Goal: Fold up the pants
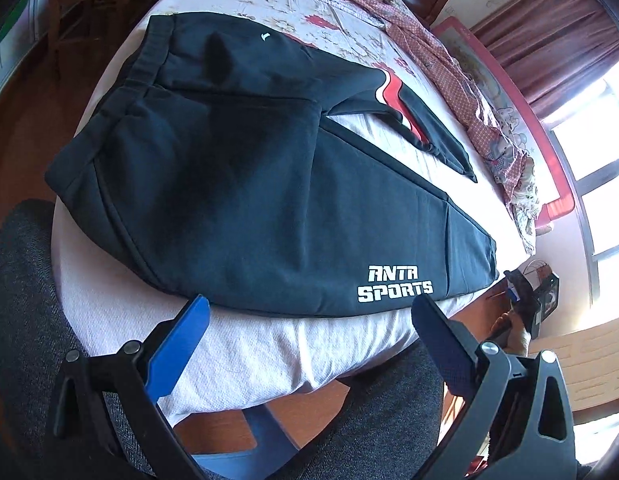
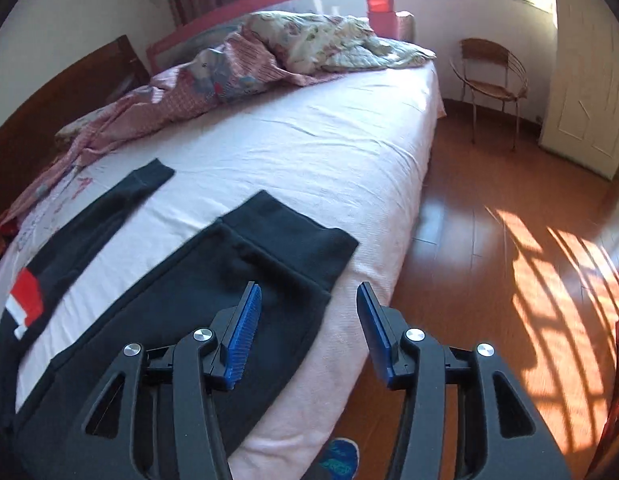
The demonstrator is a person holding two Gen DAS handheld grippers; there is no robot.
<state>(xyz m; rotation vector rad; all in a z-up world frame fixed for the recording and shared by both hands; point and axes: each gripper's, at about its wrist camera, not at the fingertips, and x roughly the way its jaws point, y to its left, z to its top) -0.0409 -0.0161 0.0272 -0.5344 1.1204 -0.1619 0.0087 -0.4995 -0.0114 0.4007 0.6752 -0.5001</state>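
Left wrist view: black pants [image 1: 245,184] spread flat along near edge of bed [image 1: 245,356], legs apart. Left gripper [image 1: 309,312] gaping wide, holding nothing. Right gripper [image 2: 309,300] likewise released, over hem corner.

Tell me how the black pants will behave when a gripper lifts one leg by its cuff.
The black pants look like thick, soft fleece lying flat on the bed, so the leg will probably droop and trail rather than hold shape. Its ribbed cuff is thicker, likely giving a firmer pinch. Friction with the textured sheet may drag the rest along.
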